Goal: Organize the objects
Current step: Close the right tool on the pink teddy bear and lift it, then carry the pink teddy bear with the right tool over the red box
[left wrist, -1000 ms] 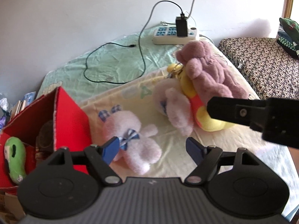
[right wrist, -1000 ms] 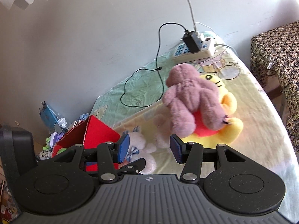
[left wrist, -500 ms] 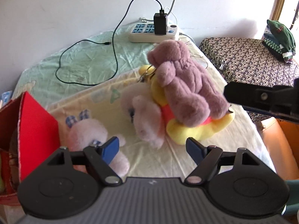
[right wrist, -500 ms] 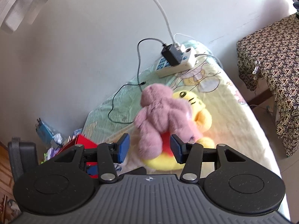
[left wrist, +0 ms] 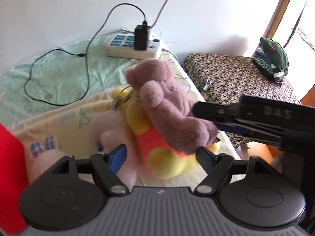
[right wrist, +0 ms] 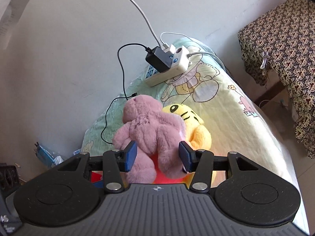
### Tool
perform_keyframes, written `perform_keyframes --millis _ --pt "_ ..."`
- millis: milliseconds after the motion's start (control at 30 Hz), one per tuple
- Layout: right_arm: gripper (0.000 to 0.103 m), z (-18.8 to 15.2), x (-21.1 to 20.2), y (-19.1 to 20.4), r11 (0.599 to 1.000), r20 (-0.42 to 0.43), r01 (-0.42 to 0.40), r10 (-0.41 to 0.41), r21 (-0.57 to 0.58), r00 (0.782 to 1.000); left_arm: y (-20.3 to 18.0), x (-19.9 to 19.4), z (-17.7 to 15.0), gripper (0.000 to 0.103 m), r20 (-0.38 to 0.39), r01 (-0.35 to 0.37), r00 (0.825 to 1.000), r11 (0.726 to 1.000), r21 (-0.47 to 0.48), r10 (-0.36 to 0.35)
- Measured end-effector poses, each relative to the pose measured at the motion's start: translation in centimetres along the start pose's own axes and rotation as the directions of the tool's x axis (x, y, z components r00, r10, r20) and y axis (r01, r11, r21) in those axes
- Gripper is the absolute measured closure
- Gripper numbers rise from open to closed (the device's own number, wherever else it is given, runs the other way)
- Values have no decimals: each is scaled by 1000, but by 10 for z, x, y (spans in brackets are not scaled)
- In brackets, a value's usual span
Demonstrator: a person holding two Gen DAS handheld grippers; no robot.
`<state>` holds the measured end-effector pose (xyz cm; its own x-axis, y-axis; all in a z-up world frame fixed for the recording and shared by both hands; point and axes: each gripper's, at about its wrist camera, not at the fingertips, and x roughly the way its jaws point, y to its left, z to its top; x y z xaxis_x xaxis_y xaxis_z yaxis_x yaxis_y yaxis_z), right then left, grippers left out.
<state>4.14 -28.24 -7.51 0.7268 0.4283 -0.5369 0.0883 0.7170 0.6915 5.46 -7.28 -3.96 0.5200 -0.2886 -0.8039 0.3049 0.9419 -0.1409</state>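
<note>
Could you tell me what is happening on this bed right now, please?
A person is tidying soft toys. The right hand-held gripper is open, its jaws on either side of the mauve plush bear's legs. The bear lies on top of a yellow plush toy. The left hand-held gripper is open and holds nothing.

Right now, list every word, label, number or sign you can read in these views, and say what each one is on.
"DAS": embossed on the black body of the right tool, seen in the left wrist view; blurred, so possibly only part of a longer marking.
Papers on the wall, upper left of the right wrist view: printed lines too blurred to read.
Power strip: no readable marking.
Bedsheet: cartoon drawings only, no text.
</note>
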Motion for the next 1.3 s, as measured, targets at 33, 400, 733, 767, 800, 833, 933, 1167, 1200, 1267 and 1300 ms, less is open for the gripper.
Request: perform_keyframes --millis 33,400,733,767,800,833,933,1167,1200,1267,1300 --pt "52 1 2 -2 1000 -5 -7 7 7 1000 0 1 1 24 0 17 1000 1000 -3 -17" --pt "51 6 33 -11 995 -51 -84 87 58 995 10 10 10 18 39 89 995 996 -5 -89" --pt "56 5 41 -6 990 -77 -140 141 25 987 21 26 16 32 24 110 994 992 -64 -109" --pt "56 5 40 -6 990 -78 -141 142 18 987 23 25 16 33 27 112 994 991 -67 -110" --pt "58 5 40 -6 990 -80 -143 144 14 986 24 24 15 34 29 112 994 991 -68 -110" --pt "59 5 39 -6 989 -84 -147 148 13 985 24 23 15 34 31 111 994 991 -69 -109" --pt "61 3 35 -3 987 -91 -163 162 -3 983 24 20 16 35 41 106 994 992 -68 -103" --pt "63 -1 21 8 981 -86 -190 187 -35 979 20 -3 11 35 91 91 992 995 -45 -87" --pt "63 -2 18 11 980 -82 -195 191 -42 978 19 -7 10 35 99 89 991 995 -45 -85" --pt "64 -5 12 18 977 -75 -204 200 -58 977 19 -16 8 35 120 86 989 995 -43 -80" --pt "64 -6 9 21 976 -73 -208 203 -65 976 20 -21 7 35 131 84 988 996 -43 -77"
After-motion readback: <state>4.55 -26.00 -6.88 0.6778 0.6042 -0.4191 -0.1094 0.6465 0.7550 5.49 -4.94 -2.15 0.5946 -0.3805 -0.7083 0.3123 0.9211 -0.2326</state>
